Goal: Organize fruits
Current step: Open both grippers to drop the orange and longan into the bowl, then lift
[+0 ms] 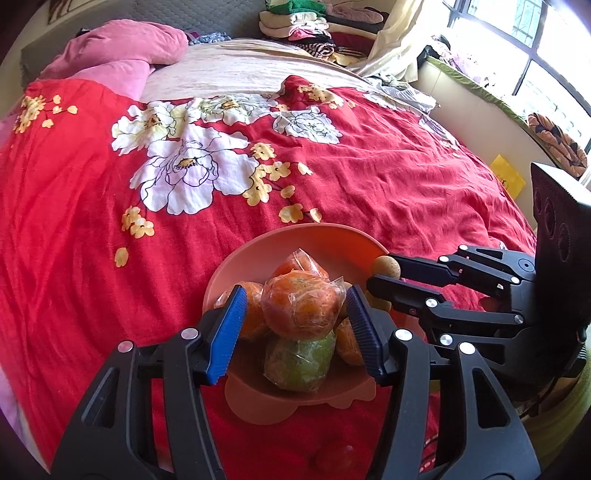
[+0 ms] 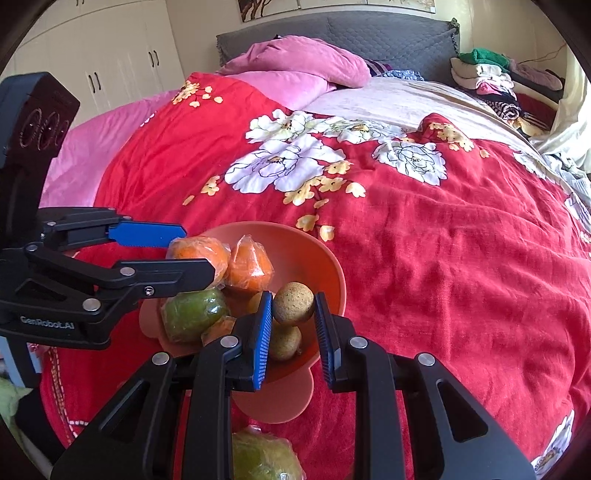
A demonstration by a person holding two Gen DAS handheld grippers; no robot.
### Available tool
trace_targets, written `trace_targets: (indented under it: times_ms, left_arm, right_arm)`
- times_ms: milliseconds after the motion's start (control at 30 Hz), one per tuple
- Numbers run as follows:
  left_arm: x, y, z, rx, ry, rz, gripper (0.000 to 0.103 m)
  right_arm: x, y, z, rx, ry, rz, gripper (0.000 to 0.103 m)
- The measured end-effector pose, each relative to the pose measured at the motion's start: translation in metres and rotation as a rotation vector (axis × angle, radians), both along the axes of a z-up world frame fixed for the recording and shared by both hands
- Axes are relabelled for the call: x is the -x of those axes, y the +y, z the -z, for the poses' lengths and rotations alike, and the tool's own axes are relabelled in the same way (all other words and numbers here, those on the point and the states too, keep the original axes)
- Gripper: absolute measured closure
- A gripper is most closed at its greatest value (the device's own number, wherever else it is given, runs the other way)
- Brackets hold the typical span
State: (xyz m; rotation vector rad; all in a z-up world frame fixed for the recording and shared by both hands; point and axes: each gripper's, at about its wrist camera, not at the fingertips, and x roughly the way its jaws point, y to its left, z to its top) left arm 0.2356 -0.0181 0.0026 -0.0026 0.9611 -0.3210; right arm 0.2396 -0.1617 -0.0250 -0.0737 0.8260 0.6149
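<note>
Right gripper (image 2: 293, 314) clamped on small tan round fruit (image 2: 294, 302), above near rim of orange bowl (image 2: 332, 266) by the bed's near edge. Light, firm, rough-skinned; gripped across the middle. Left gripper (image 1: 295, 310) part-open around film-wrapped orange (image 1: 301, 304) atop the pile; pad contact unclear. Film slippery.

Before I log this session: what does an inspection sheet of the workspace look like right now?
Surface: red floral bedspread, wrinkled.
Job's things: orange bowl holding wrapped oranges, a wrapped green fruit and small brown fruits; another wrapped green fruit lies outside the bowl.
Clutter: pink quilt, folded clothes pile.
Grippers: left hand-held gripper straddles the top orange, pads apart from it; right hand-held gripper shut on a brown fruit over the bowl.
Cables: nothing seen.
Surroundings: window, wardrobe, headboard.
</note>
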Motion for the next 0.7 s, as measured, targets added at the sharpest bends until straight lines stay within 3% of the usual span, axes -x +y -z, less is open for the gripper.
trace_targets:
  times_ms: [700]
  left_arm:
    - [0.0005,0.0008,-0.002,-0.001,0.0,-0.006,0.055]
  right_arm:
    - [0.0008,-0.0027,0.0027,-0.006,0.001,0.014,0.078]
